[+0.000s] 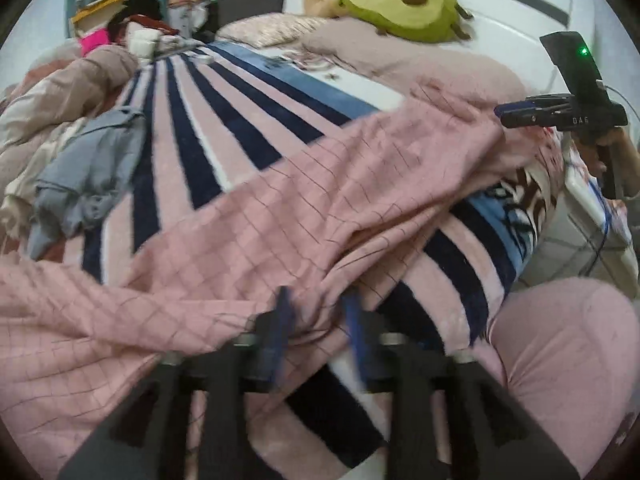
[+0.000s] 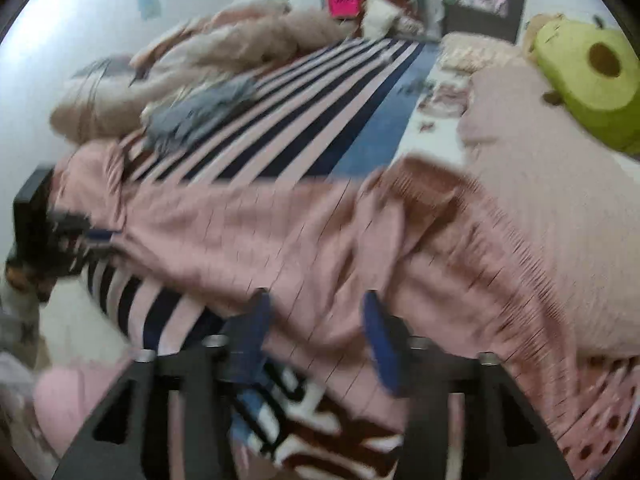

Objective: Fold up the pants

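Observation:
Pink checked pants (image 1: 320,184) lie spread and wrinkled across a striped blanket on a bed, running from lower left to upper right. My left gripper (image 1: 318,300) hangs at their near edge, its blue fingers apart with loose fabric under the gap. A hand holds my right gripper (image 1: 502,114) at the far right end of the pants. In the blurred right wrist view the pants (image 2: 280,232) run across the middle. There my right gripper (image 2: 316,304) stands open over the cloth, not pinching it. The left gripper (image 2: 92,236) shows at their left end.
The navy-and-pink striped blanket (image 1: 224,128) covers the bed. A crumpled grey-blue garment (image 1: 88,168) lies at the left beside a beige duvet (image 1: 60,88). An avocado plush (image 1: 404,4) and pillows sit at the head. The bed's edge and floor tiles (image 1: 568,248) are at the right.

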`<control>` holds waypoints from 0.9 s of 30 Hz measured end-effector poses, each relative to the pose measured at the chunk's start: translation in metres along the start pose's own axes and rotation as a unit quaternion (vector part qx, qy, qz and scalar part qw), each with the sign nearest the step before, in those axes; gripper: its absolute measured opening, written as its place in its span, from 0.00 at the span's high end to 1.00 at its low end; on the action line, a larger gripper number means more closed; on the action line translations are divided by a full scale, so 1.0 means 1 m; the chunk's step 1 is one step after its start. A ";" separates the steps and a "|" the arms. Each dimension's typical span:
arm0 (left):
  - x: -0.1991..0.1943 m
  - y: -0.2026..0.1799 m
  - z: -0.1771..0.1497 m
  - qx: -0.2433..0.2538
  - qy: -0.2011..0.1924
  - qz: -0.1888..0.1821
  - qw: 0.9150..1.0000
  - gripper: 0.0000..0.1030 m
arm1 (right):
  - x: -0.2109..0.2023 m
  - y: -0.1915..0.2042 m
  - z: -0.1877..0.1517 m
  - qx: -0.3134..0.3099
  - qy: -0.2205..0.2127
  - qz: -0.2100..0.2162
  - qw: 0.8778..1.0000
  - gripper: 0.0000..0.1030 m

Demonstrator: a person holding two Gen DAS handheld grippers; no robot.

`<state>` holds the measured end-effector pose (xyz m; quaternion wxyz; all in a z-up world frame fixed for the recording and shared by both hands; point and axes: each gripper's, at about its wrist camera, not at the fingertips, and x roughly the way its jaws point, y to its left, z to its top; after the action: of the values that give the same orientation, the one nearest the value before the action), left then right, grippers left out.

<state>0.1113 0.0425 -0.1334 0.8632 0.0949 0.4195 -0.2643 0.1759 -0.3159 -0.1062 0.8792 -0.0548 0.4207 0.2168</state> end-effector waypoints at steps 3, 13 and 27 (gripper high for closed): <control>-0.004 0.010 0.003 -0.026 -0.017 0.010 0.999 0.59 | 0.007 -0.007 0.023 0.004 -0.028 -0.064 0.998 0.37; 0.006 0.025 -0.004 -0.068 -0.030 0.003 0.997 0.59 | 0.088 -0.037 0.048 0.036 0.002 -0.138 0.990 0.97; -0.003 0.010 -0.022 -0.071 -0.010 0.038 0.997 0.59 | -0.065 -0.069 -0.058 0.189 -0.088 -0.188 0.960 0.98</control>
<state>0.1000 0.0607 -0.1458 0.8813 0.0467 0.4249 -0.2016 0.1281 -0.4160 -0.0998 0.9322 0.0535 0.3567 -0.0314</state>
